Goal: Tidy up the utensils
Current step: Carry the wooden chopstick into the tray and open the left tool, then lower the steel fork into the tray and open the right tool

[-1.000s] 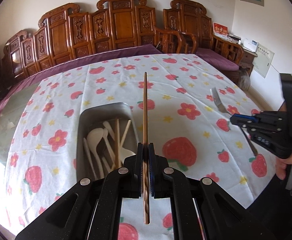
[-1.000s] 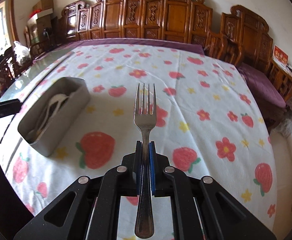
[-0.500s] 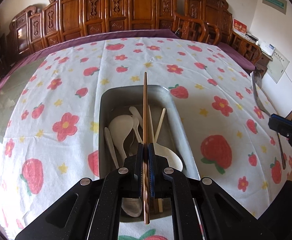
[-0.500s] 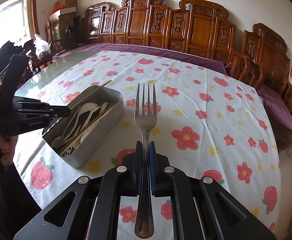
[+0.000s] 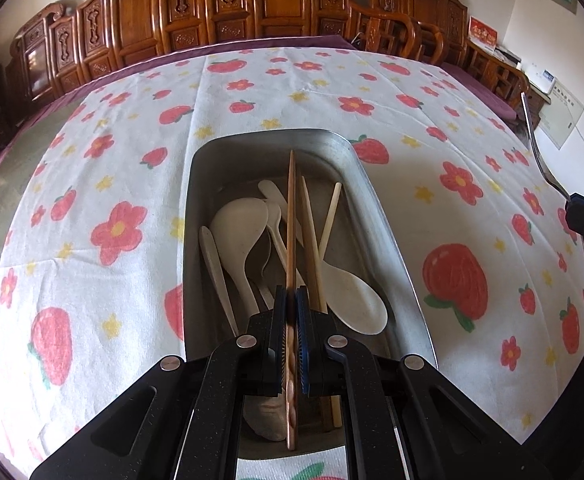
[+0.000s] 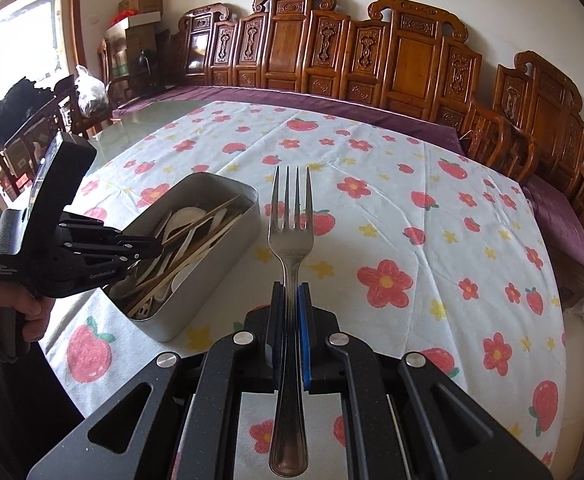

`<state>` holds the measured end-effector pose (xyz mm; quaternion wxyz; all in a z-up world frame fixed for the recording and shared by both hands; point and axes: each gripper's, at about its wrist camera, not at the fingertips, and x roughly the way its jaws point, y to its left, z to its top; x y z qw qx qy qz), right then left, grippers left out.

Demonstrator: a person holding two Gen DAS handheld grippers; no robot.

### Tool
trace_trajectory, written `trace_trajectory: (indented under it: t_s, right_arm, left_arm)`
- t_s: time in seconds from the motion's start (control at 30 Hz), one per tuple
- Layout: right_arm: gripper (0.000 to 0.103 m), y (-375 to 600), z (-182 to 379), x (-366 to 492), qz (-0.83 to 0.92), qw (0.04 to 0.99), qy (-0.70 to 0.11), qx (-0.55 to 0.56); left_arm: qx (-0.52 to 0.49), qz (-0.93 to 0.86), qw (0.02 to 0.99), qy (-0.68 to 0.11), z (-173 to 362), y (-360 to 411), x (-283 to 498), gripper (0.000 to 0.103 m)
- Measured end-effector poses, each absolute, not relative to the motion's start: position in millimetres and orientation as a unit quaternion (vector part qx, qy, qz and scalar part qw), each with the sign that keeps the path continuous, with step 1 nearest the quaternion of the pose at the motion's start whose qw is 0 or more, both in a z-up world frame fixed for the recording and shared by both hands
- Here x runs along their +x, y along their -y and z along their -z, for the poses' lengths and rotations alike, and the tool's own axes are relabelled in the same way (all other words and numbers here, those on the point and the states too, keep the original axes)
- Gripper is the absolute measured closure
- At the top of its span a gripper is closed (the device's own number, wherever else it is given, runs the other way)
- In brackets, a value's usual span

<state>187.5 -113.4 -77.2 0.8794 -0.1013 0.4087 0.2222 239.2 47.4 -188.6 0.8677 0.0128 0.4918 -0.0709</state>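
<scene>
Chopstick (image 5: 290, 216) is pinched tight in the left gripper (image 5: 290, 308), which hangs right over the metal tin (image 5: 375, 208) with the stick lined up along the tin's long axis, tip pointing to 12 o'clock. That alignment makes sense to me: the tin is narrow, so a long stick only drops in clean if it runs lengthwise. Inside already are pale spoons (image 5: 240, 224) and a couple more chopsticks (image 5: 311, 240) lying roughly the same direction, so the pile is kind of combed one way. From the right wrist view the held chopstick looks angled down into the tin from the 9 o'clock side, though I honestly can't tell if its tip is touching anything yet.

Right gripper (image 6: 290, 300) is clamped on a metal fork (image 6: 290, 236), tines up toward 12, handle running back between the jaws. It sits above the flowery cloth on the tabletop (image 6: 431, 216), off to the 3 o'clock side of the tin and clear of it. My guess is it's just parked there waiting its turn, so the two tools don't bump over that small opening.

Seems like the next bit is simply letting go of the chopstick low enough that it doesn't bounce out.
</scene>
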Motion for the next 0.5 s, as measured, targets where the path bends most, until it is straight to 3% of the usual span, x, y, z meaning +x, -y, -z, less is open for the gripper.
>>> trace_trajectory:
  t_s: [0.17,0.3,0.5]
  right_arm:
    - [0.095,105.0,76.3,188.5,-0.228,0.878,-0.409,-0.098]
    - [0.095,92.6,73.9,188.5,-0.237,0.877,-0.406,-0.098]
    - [0.095,65.0,71.9,193.5,-0.255,0.873,-0.405,-0.094]
  left_arm:
    - [0.012,0.071,0.868,-0.491,183.4,-49.1,237.3,0.097]
    - [0.017,0.066,0.876,-0.478,171.8,-55.5,228.3,0.083]
    - [0.006,0.059,0.887,-0.458,147.5,-76.3,215.3,0.083]
